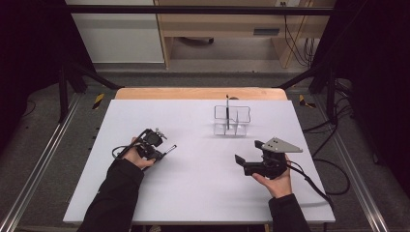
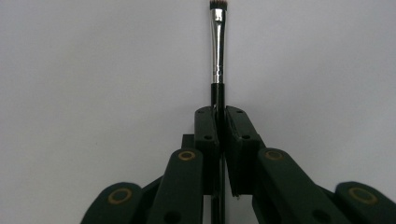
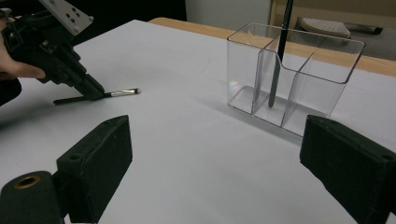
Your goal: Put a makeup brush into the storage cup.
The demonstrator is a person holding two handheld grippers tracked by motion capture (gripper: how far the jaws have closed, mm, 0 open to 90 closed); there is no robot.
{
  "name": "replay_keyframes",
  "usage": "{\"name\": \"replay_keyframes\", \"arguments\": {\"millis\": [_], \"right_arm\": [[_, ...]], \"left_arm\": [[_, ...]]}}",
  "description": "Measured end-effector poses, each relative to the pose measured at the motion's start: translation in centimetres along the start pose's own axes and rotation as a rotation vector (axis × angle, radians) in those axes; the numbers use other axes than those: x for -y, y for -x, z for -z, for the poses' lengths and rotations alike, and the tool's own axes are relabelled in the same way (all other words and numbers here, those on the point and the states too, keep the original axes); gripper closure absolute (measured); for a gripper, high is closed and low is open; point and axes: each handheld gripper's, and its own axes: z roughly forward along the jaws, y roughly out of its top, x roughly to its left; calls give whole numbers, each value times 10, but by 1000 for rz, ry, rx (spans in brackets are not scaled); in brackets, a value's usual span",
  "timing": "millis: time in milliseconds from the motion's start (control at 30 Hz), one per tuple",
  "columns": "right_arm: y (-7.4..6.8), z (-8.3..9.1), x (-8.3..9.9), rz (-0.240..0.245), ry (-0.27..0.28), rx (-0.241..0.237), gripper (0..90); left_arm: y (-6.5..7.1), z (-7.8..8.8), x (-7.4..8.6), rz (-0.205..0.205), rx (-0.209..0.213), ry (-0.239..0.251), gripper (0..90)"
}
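A slim makeup brush (image 2: 217, 56) with a black handle, silver ferrule and dark bristles lies low over the white table. My left gripper (image 2: 222, 116) is shut on its handle, and the bristle end sticks out past the jaws. In the high view this gripper (image 1: 162, 153) and the brush (image 1: 170, 149) are at the table's left. The right gripper view has the same brush (image 3: 122, 93) at its upper left. A clear divided organizer (image 1: 244, 108) stands at the back centre with a second dark brush (image 1: 227, 108) upright in it. My right gripper (image 1: 247, 151) stands open with nothing between its jaws, pointing toward the organizer (image 3: 243, 60).
The white tabletop (image 1: 203, 183) has a wooden strip (image 1: 200, 93) along its far edge. Metal rails run down both sides of the floor, and cables (image 1: 333, 125) lie at the right. A wooden desk stands beyond the table.
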Motion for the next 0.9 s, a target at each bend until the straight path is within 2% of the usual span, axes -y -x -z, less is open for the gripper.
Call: {"name": "replay_keyframes", "arguments": {"millis": [267,633,900], "right_arm": [[0,0,0,-1,0,-3,97],[-1,0,0,-10,6,-5,93],[-1,0,-1,-17,11,-10,90]], "left_arm": [[2,17,1,-10,-14,73,835],[14,39,5,-18,-21,182,834],[22,47,9,0,-38,258,834]]}}
